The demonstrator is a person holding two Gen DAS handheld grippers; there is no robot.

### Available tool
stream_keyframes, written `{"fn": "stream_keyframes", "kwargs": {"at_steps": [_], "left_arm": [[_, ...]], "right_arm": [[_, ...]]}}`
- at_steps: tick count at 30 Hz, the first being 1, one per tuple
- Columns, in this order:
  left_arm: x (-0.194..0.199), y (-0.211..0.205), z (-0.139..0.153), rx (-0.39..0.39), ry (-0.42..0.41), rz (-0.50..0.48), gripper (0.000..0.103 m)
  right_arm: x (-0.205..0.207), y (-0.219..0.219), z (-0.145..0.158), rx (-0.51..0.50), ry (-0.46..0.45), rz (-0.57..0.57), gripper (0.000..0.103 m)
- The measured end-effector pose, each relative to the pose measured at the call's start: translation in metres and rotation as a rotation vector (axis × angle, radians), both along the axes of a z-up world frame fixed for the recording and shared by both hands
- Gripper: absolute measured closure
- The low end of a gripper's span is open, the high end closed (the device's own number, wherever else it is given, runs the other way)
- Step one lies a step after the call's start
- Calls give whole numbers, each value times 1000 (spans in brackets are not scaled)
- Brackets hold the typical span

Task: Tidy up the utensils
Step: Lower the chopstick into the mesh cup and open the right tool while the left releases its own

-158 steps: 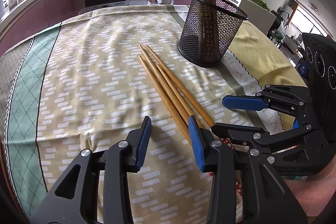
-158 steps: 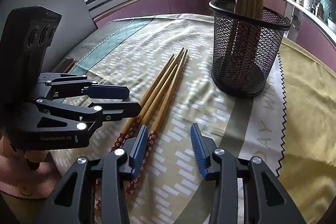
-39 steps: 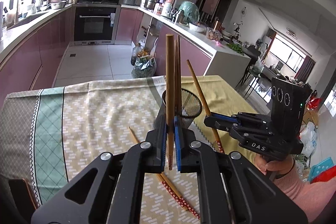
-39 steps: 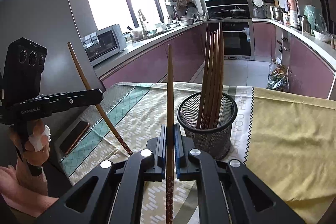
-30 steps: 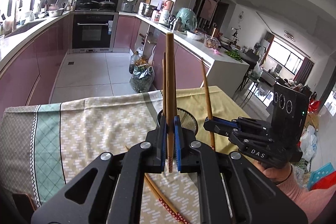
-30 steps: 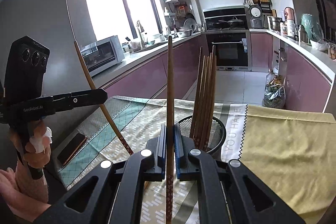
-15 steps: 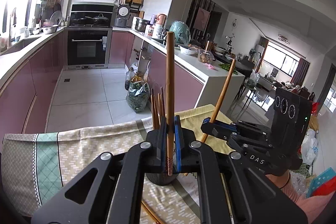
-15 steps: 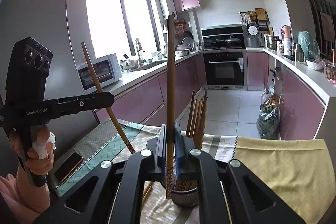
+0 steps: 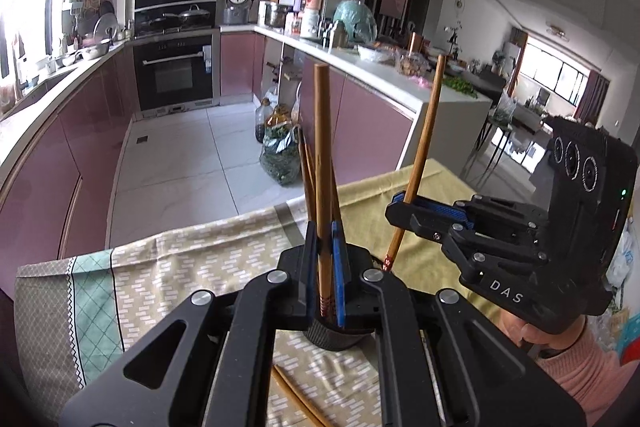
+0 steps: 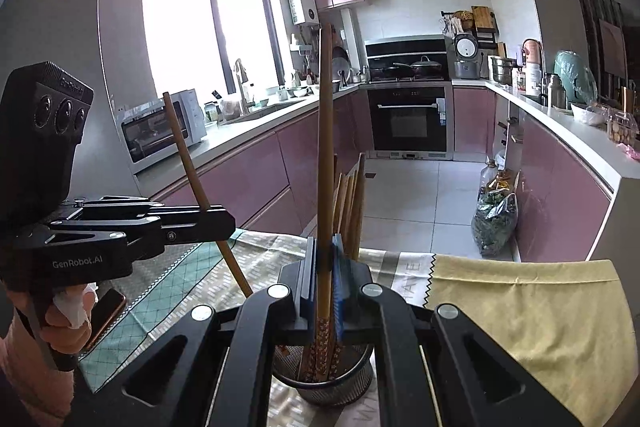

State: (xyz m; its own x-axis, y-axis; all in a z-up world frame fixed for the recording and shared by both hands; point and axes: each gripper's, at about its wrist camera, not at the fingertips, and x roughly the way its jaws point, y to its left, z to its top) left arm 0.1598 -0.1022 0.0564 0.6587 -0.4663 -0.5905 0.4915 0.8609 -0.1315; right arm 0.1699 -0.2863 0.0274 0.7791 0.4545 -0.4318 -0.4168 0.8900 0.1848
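A mesh holder (image 10: pixel 332 383) stands on the cloth-covered counter (image 9: pixel 208 267), already carrying several chopsticks (image 10: pixel 352 203) upright. The left tongs (image 9: pixel 325 267) are clamped on one chopstick (image 9: pixel 321 147), held nearly vertical with its patterned end pointing down just above the holder's mouth. The right tongs (image 10: pixel 325 267) are likewise clamped on a second chopstick (image 10: pixel 325 147), upright, its patterned lower end at the holder's rim among those standing inside. In each wrist view the other tongs appear to the side, gripping their stick at a slant. Two loose chopsticks (image 9: pixel 296 399) lie on the cloth (image 10: pixel 520 307) near the holder. A phone (image 10: pixel 106 315) rests on the counter's left part. Behind are pink cabinets (image 9: pixel 360 123) and an oven (image 10: pixel 408 119).
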Motion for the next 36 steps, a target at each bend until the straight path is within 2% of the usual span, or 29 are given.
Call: {"fn": "stream_keyframes", "kwargs": {"at_steps": [12, 16, 20, 26, 29, 35, 36], "left_arm": [[29, -15, -32, 100, 94, -33, 96], [45, -24, -43, 125, 125, -28, 95], [56, -28, -49, 119, 145, -18, 95], [53, -31, -53, 113, 131, -10, 93], [49, -26, -52, 106, 113, 14, 91], [14, 1, -42, 106, 2, 108, 76], [8, 6, -41, 105, -11, 118, 74]], "right_arm": [[14, 11, -33, -73, 138, 31, 96], [19, 9, -40, -62, 173, 18, 95], [23, 6, -45, -48, 189, 5, 95], [17, 5, -44, -38, 185, 9, 94], [10, 6, -42, -32, 175, 14, 88], [-19, 10, -34, -19, 143, 63, 82], [-25, 13, -33, -26, 135, 81, 77]]}}
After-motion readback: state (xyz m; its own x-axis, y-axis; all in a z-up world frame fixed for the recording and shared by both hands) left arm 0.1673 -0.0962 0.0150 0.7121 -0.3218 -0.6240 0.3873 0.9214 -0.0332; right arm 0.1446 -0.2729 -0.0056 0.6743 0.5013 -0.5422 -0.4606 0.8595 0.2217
